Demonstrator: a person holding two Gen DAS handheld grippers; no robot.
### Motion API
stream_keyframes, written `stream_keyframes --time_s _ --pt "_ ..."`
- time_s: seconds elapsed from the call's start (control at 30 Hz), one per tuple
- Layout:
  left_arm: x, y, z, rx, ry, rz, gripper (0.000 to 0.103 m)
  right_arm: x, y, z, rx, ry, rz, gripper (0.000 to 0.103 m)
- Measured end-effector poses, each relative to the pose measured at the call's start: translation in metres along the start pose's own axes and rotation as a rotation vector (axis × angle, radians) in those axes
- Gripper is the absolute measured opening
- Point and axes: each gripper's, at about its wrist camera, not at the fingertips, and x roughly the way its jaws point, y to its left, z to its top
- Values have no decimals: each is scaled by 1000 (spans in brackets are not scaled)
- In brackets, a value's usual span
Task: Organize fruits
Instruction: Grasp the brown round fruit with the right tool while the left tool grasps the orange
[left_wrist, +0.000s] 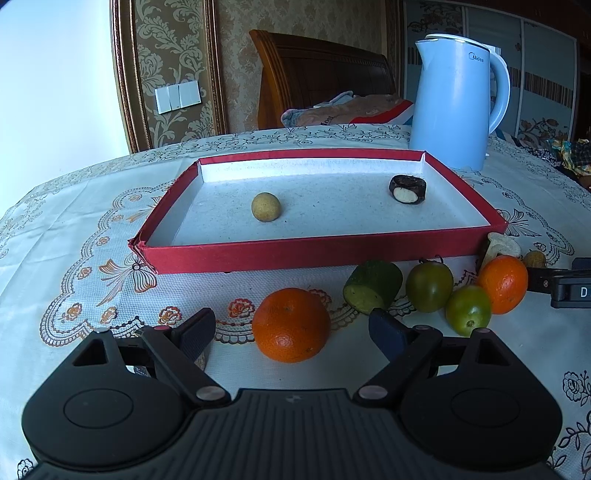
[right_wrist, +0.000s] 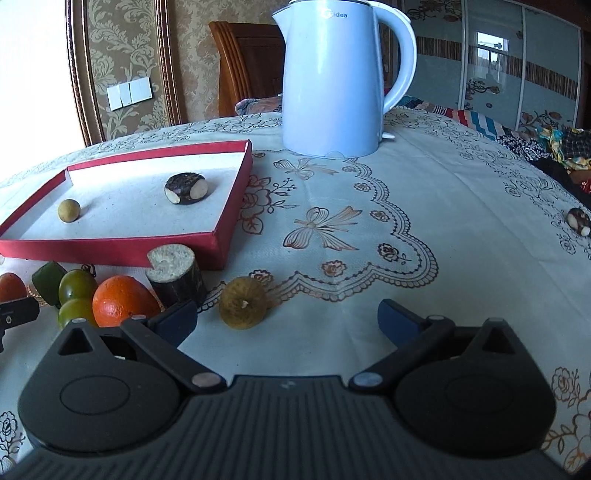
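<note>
A red-walled tray (left_wrist: 317, 254) (right_wrist: 110, 249) holds a small tan round fruit (left_wrist: 265, 206) (right_wrist: 68, 210) and a dark water chestnut (left_wrist: 407, 189) (right_wrist: 185, 188). In front of it lie an orange (left_wrist: 291, 325), a cut green piece (left_wrist: 372, 286), two green tomatoes (left_wrist: 429, 287) (left_wrist: 468, 309) and a second orange (left_wrist: 503, 283) (right_wrist: 123, 301). My left gripper (left_wrist: 291, 330) is open around the near orange, not touching. My right gripper (right_wrist: 286, 319) is open; a brown dried fruit (right_wrist: 243, 302) lies just ahead between its fingers. A sugarcane stub (right_wrist: 176, 273) stands beside it.
A pale blue kettle (left_wrist: 458, 103) (right_wrist: 340, 77) stands behind the tray's right corner. Another water chestnut (right_wrist: 579, 220) lies far right near the table edge. The embroidered tablecloth (right_wrist: 369, 221) covers the table. A chair and bedding are beyond it.
</note>
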Motion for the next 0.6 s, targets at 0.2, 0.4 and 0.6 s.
stream_keyframes --time_s 0.2,0.4,0.6 --pt "0 0 0 0 0 0 91 8 3 5 -29 11 2 92" --pt "0 0 0 -1 0 -1 91 6 8 5 -70 0 20 76" --pt "0 0 0 -4 -2 -3 91 5 9 6 -85 -5 45 68"
